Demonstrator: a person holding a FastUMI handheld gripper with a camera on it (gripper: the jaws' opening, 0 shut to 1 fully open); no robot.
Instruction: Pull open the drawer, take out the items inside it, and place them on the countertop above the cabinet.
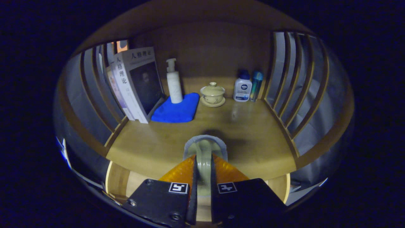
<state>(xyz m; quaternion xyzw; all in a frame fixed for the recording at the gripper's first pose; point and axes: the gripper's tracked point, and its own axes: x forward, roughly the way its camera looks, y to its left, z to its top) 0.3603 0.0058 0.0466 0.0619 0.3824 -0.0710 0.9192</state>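
I read this as a home-style setting staged in a booth: a wooden cabinet with slatted sides (95,95) whose surface (246,126) carries books (136,82), a pump bottle (174,82) on a folded blue cloth (177,109), a lidded teacup on a saucer (212,94) and two toiletry bottles (243,90).

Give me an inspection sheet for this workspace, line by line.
Surface: wooden countertop, bare in front.
Job's things: pale cup held edge-on between the fingers, above the countertop's front edge.
Clutter: books, pump bottle on blue cloth, lidded teacup on a saucer, two small bottles at the back.
Grippers: gripper shut on the cup.
Cables: nothing seen.
Surroundings: slatted side walls, wooden back panel.
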